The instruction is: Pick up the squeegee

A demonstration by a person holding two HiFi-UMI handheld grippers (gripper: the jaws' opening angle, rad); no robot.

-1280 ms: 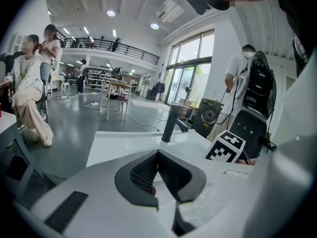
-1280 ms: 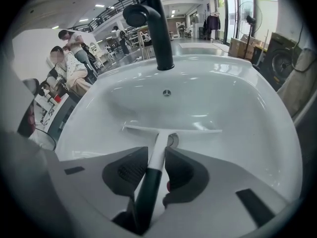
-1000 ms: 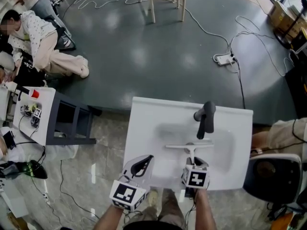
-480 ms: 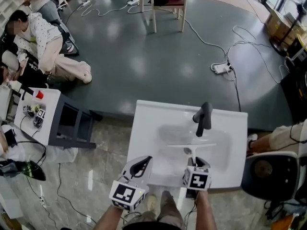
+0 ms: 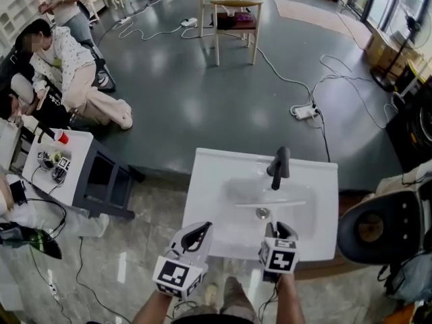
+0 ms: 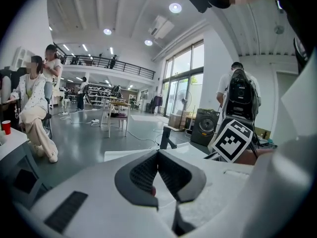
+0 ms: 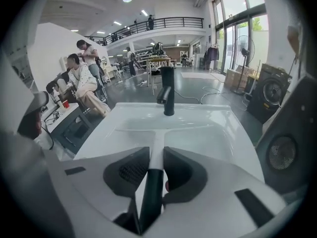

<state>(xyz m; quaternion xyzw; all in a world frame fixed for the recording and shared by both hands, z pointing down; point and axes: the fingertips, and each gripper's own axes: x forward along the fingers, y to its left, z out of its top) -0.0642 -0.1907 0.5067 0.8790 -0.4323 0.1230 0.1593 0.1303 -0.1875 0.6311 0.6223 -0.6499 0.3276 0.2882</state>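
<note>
The squeegee (image 7: 157, 133) is white with a T-shaped blade and a dark grip; it hangs just over the basin of the white sink (image 7: 233, 133). My right gripper (image 7: 156, 155) is shut on its handle, and the blade points toward the faucet. In the head view the squeegee (image 5: 287, 204) stretches across the basin ahead of the right gripper (image 5: 278, 228). My left gripper (image 5: 204, 228) hovers by the front left corner of the sink (image 5: 202, 201). Its jaws meet at the tips, and the left gripper (image 6: 158, 155) holds nothing.
A black faucet (image 5: 278, 167) stands at the back of the basin. A white side table (image 5: 67, 174) with a red cup is at the left, with people beyond it. A dark round chair (image 5: 378, 231) is at the right. Cables and a power strip (image 5: 302, 111) lie on the floor.
Both grippers have risen. The right one has carried the squeegee up off the basin, still gripped by its handle. The left one stays shut and empty.
</note>
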